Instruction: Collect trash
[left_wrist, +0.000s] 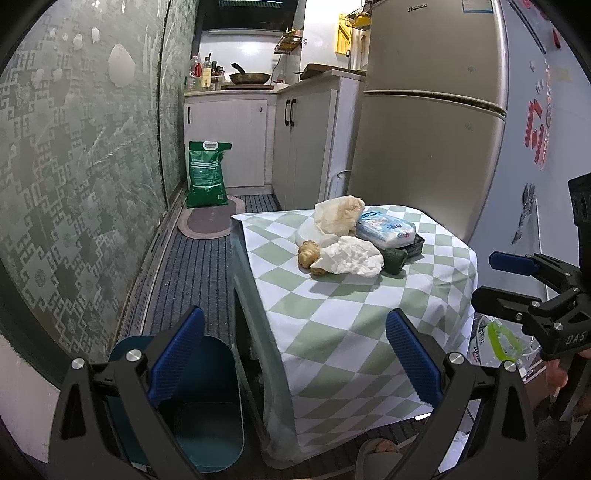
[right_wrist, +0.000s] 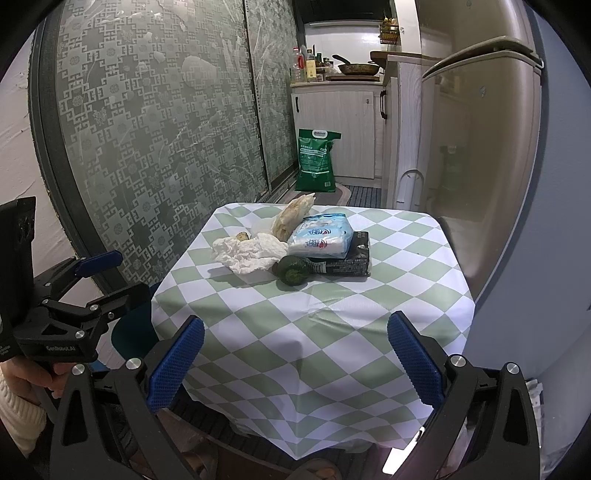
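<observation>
Two blue-padded fingers of the left gripper (left_wrist: 295, 360) are standing wide apart and holding nothing in the left wrist view, hovering over the near table edge with the teal bin (left_wrist: 207, 402) sitting on the floor just left of the table (left_wrist: 332, 332); the crumpled white tissue (left_wrist: 351, 256) is lying among the clutter mid-table. Through the right wrist view, the right gripper (right_wrist: 295, 360) is likewise gaping empty, so I judge it should be approaching the soft, wrinkled tissue (right_wrist: 249, 253) from the free near side, avoiding the dark green avocado (right_wrist: 293, 271) and tissue pack (right_wrist: 321, 242) touching it.
</observation>
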